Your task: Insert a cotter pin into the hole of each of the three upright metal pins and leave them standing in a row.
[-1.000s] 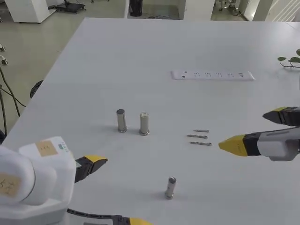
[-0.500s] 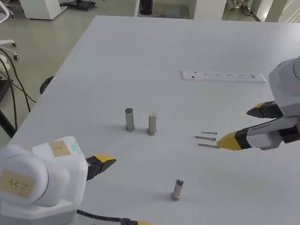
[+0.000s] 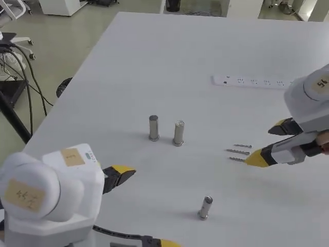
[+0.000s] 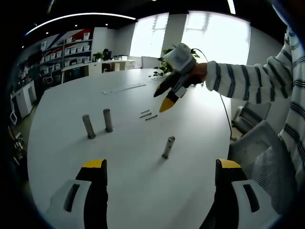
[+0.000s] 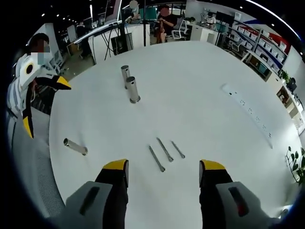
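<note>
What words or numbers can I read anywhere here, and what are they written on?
No text here reads clearly.
Two tan paper stickers on the white body of the left gripper: handwritten marks, too blurred to read.
One tan sticker on the right gripper: handwritten marks, too blurred.
Long white power strip: any print too small to read.
</note>
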Action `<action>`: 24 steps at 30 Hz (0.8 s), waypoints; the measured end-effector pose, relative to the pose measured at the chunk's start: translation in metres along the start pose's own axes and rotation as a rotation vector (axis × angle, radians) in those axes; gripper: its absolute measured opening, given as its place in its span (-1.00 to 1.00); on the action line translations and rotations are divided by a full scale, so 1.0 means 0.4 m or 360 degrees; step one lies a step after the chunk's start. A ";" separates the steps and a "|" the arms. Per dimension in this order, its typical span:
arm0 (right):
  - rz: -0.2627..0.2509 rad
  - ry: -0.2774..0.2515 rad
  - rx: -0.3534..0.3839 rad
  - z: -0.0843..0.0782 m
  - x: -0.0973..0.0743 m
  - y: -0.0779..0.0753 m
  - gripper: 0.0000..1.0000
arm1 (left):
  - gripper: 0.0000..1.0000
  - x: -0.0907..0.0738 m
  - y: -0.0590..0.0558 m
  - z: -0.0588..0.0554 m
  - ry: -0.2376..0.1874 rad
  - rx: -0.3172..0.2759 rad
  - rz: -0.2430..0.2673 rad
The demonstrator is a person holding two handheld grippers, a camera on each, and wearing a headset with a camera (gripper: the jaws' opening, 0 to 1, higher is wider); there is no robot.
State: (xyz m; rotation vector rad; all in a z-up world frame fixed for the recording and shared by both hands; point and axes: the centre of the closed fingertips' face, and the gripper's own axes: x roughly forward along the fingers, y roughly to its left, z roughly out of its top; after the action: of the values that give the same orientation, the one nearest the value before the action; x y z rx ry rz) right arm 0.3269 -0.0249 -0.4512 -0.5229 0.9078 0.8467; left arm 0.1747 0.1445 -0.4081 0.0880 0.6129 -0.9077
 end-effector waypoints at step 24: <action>0.0146 0.0099 -0.0027 -0.013 0.053 -0.001 -0.53 | 0.83 -0.004 -0.006 -0.018 -0.0003 -0.0059 -0.0009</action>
State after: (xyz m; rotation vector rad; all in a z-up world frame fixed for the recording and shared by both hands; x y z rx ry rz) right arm 0.3321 -0.0200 -0.4720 -0.5278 0.9880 0.9261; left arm 0.1689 0.1467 -0.4127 0.0522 0.6282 -0.9012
